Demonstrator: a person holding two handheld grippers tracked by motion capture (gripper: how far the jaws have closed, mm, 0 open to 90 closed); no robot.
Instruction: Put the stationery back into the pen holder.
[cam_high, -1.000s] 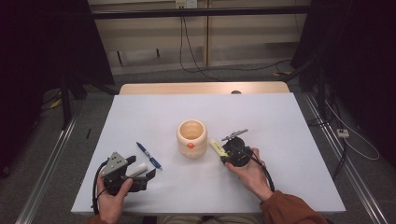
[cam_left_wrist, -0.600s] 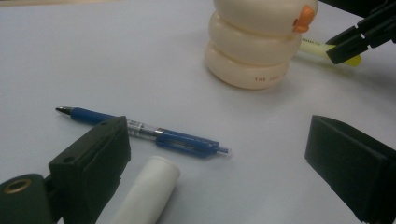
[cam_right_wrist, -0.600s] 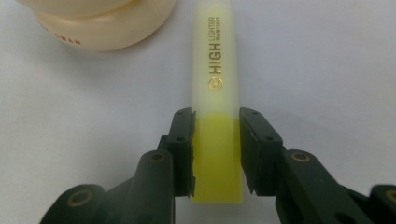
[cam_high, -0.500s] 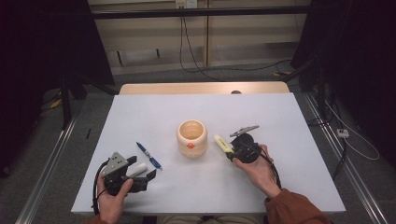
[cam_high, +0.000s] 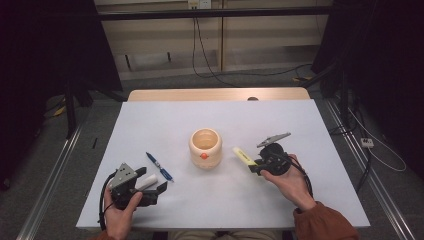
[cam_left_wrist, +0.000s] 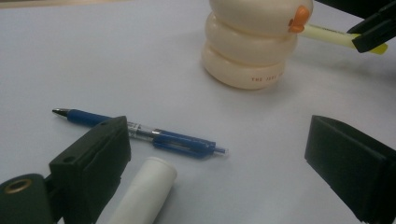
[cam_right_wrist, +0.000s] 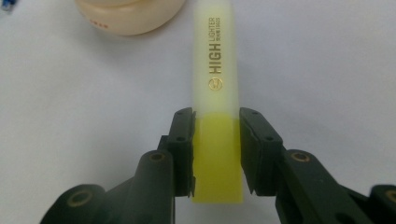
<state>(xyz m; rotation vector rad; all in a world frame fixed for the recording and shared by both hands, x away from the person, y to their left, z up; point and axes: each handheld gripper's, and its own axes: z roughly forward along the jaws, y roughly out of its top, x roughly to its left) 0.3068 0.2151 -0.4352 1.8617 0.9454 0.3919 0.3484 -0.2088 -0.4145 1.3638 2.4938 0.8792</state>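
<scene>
A cream pot (cam_high: 205, 147) is stood on the white table (cam_high: 320, 130), just beyond the tip of the yellow highlighter (cam_right_wrist: 216, 84) pinched between the right gripper (cam_right_wrist: 216, 144) jaws. A white tube (cam_left_wrist: 144, 191) and a blue pen (cam_left_wrist: 154, 135) are seen beside and just ahead of the spread jaws of the left gripper (cam_left_wrist: 224, 163).

From above, my white table (cam_high: 165, 120) is evenly lit from overhead while the room around it falls off into near black. Shadows are soft and short; the cup (cam_high: 205, 147) drops only a faint one. Along my left gripper (cam_left_wrist: 224, 163), the near jaws blur, and the pen (cam_left_wrist: 140, 133) stays fairly sharp. Along my right gripper (cam_right_wrist: 216, 144), the highlighter (cam_right_wrist: 217, 88) print reads crisply, with no glare.
</scene>
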